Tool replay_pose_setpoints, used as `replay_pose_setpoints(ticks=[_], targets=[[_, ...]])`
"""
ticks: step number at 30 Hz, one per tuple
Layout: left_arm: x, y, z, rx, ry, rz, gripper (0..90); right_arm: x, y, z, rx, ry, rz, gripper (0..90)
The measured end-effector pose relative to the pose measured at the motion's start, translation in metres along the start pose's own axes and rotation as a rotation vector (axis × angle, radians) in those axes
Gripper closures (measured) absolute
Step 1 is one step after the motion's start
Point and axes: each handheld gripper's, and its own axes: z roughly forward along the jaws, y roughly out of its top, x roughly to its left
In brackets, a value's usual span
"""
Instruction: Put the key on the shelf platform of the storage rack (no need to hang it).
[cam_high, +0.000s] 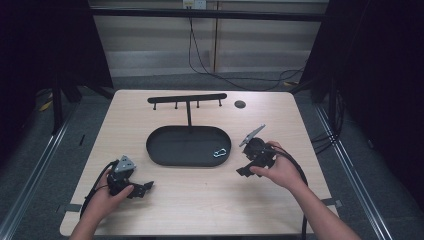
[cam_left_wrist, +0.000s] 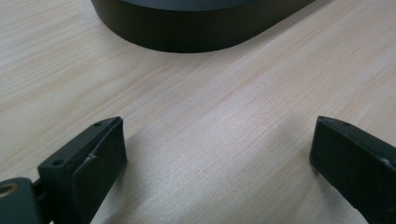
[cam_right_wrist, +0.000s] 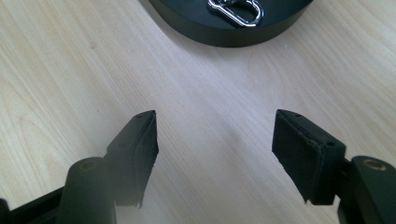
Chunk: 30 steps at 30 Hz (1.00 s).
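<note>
A black oval tray (cam_high: 165, 150) lies in the middle of the wooden table, and a silver carabiner (cam_high: 220, 152) rests in its right end. A black T-shaped rack with pegs (cam_high: 187, 99) rises from the tray's far side. My left gripper (cam_high: 145, 188) is near the table's front left, open, with bare wood between its jaws (cam_left_wrist: 217, 149). My right gripper (cam_high: 243, 171) hovers just right of the tray, open and holding nothing (cam_right_wrist: 215, 135). In the right gripper view the carabiner (cam_right_wrist: 238, 10) lies in the tray just beyond the jaws.
A small black round disc (cam_high: 240, 104) sits on the table at the back right. Cables trail over the floor behind the table. Dark curtains stand on both sides. Bare wood stretches along the front and the left of the table (cam_high: 210, 200).
</note>
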Motion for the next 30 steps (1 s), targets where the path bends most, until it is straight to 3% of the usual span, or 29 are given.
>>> replay_pose_setpoints(ticks=[30], targets=[[0.0, 0.0, 0.0, 0.0, 0.0, 0.0, 3.4, -0.01, -0.036, -0.001, -0.003, 0.007, 0.031, 30.6]])
